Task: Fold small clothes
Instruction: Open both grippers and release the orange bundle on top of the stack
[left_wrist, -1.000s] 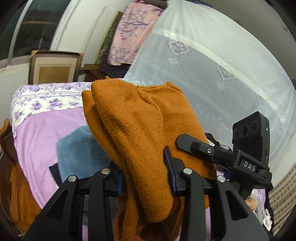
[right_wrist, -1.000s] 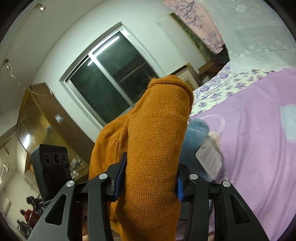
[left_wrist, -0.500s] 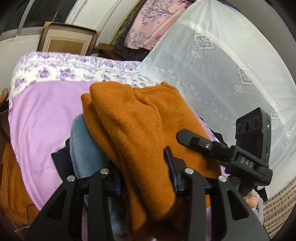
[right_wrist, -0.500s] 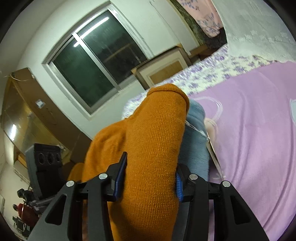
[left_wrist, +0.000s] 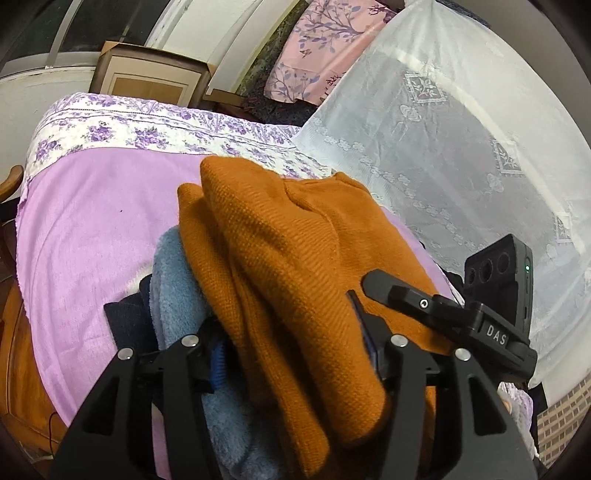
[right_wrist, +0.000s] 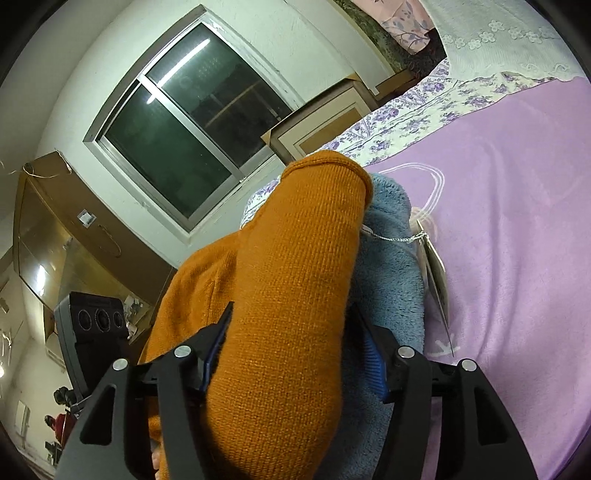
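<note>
A folded orange knit garment lies between the jaws of both grippers and rests on a fluffy blue garment. My left gripper holds its jaws around one end; they are opening, and the left pad stands clear of the knit. Around the other end, my right gripper is also opening, with a gap at its right pad. The blue garment carries a paper tag. The right gripper's body shows in the left wrist view.
The clothes lie on a bed with a lilac sheet and a flowered border. A dark garment sticks out under the blue one. White lace netting hangs along the right. A cardboard box, window and wooden wardrobe stand beyond.
Both grippers have sunk with the orange garment down onto the blue one. Their jaws have widened, and gaps now show beside the pads.
</note>
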